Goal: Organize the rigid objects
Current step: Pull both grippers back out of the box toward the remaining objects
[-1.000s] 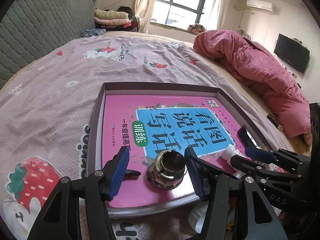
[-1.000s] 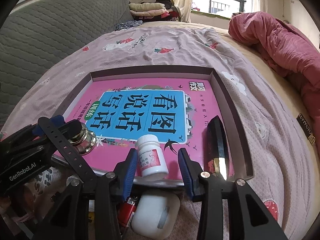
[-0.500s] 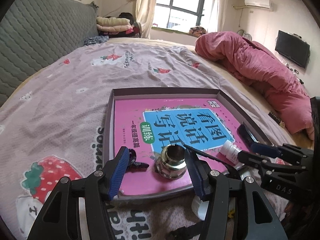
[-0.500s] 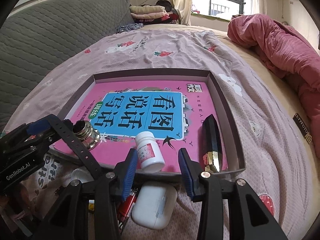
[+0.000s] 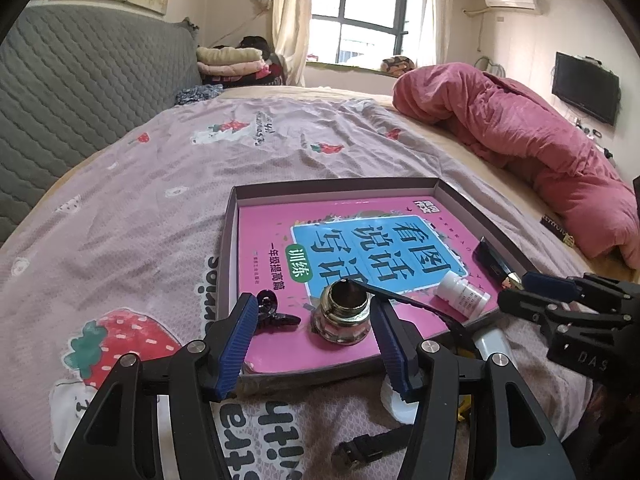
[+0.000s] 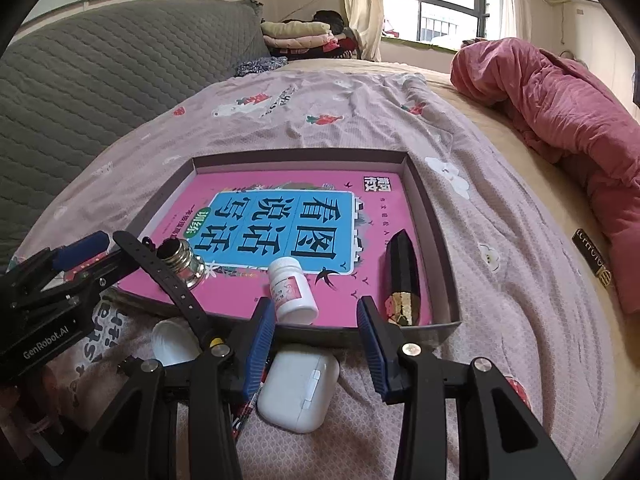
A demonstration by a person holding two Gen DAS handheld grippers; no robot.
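Both grippers have pulled back and up from the tray (image 5: 232, 240); jar and bottle look smaller and farther off than a second ago. Nothing in the tray has shifted.

Left gripper (image 5: 314, 344): fingers apart, empty, hanging over the tray's near edge. Jar (image 5: 342, 312) stands upright on the pink book (image 5: 264, 236), in line with the gap, untouched. Black clip (image 5: 272, 312) lies just left of it.

Right gripper (image 6: 316, 336): fingers apart, empty. White bottle (image 6: 290, 290) lies on the book near the tray's front wall. Dark pointed case (image 6: 402, 276) rests along the right wall.

On the bed (image 6: 500, 280), not yet in the tray: white earbud case (image 6: 298, 390) below your right fingers, black strap (image 6: 168, 276), a small white item beside it.

Likely next: the earbud case. Drop the right gripper straight down, straddle its narrow sides, close squarely. Keep the strap clear of the fingers.
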